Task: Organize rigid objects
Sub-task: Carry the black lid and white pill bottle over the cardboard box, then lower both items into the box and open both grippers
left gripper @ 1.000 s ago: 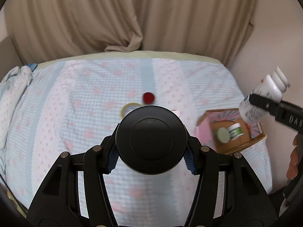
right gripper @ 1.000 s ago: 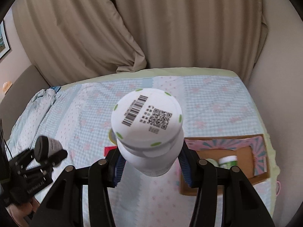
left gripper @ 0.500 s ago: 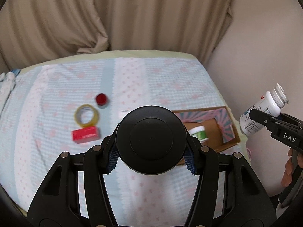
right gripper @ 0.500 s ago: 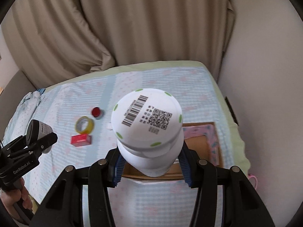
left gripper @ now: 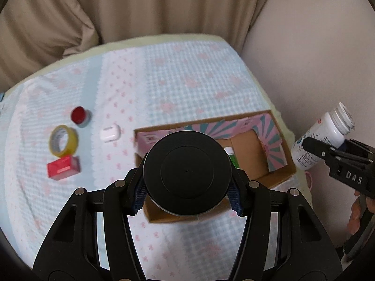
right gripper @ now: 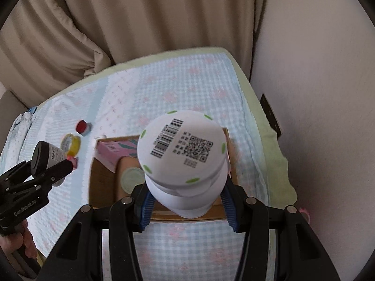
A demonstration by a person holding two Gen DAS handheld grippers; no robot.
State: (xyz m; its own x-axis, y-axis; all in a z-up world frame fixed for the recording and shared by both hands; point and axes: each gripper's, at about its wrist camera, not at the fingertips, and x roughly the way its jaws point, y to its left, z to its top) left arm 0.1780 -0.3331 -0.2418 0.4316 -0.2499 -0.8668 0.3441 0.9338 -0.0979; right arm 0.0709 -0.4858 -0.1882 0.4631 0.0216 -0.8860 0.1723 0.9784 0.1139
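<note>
My left gripper (left gripper: 187, 199) is shut on a jar with a black lid (left gripper: 187, 173), held over the near left part of an open cardboard box (left gripper: 274, 138) with pink and teal flaps. Inside the box stands a small white jar with a green label (left gripper: 230, 155). My right gripper (right gripper: 187, 208) is shut on a white bottle (right gripper: 182, 149), bottom up toward the camera, above the same box (right gripper: 100, 182). The left wrist view shows the right gripper (left gripper: 328, 149) with that bottle (left gripper: 323, 135) beyond the box's right side. The left gripper (right gripper: 46, 171) appears at left in the right wrist view.
Left of the box on the checked bedspread lie a white earbud case (left gripper: 109, 133), a red-capped pot (left gripper: 79, 115), a yellow tape roll (left gripper: 63, 140) and a small red box (left gripper: 63, 169). A wall runs close along the bed's right edge. Curtains hang behind.
Both grippers have travelled right and lower with their loads. The box, earlier off to the right, now lies under the black-lidded jar and the bottle.
</note>
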